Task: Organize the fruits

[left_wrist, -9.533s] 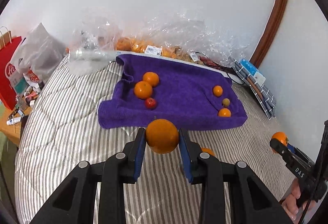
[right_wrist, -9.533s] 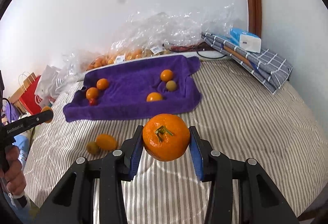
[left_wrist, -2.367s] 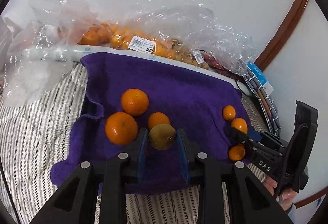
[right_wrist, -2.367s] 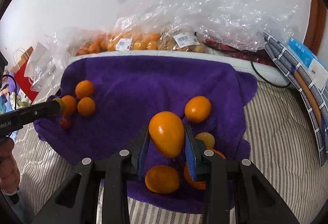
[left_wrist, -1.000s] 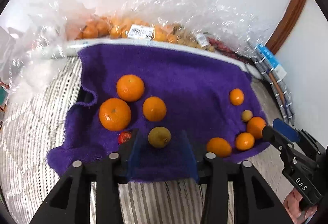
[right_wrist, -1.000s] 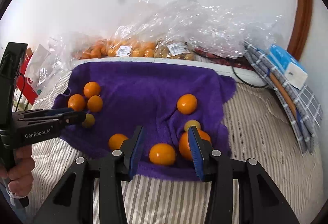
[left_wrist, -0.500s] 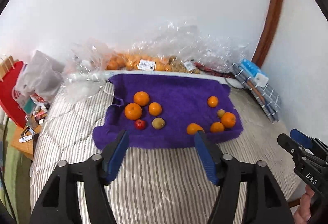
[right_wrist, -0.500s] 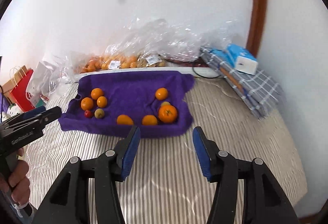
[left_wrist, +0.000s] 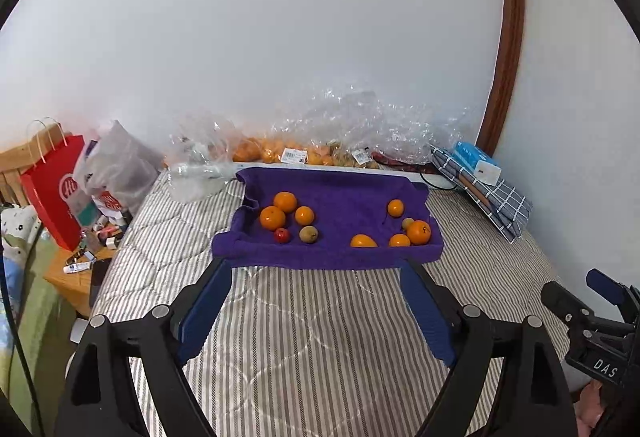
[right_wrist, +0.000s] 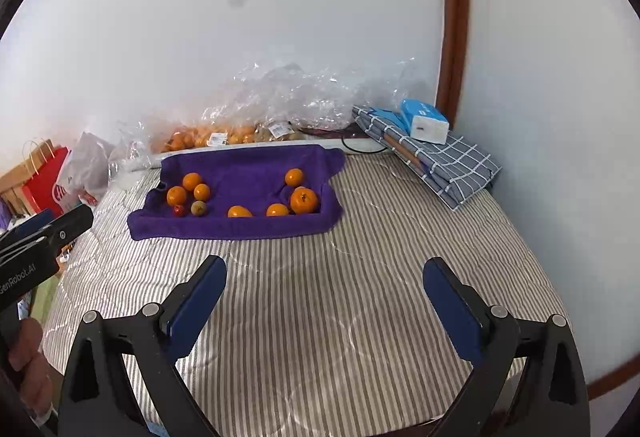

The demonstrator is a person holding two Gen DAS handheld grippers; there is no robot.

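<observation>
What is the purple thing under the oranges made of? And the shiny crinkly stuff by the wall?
The purple towel looks like soft terry cloth: its surface is fuzzy and matte, and its edges slump in folds. The crinkly bags look like thin clear plastic: see-through, wrinkled, glinting with light, with fruit showing through.

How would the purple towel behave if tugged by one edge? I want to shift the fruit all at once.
The towel looks soft and floppy, since its edges curl and fold. It would probably bunch rather than slide flat. The round oranges lying loose on it would likely roll, perhaps onto the striped bed.
</observation>
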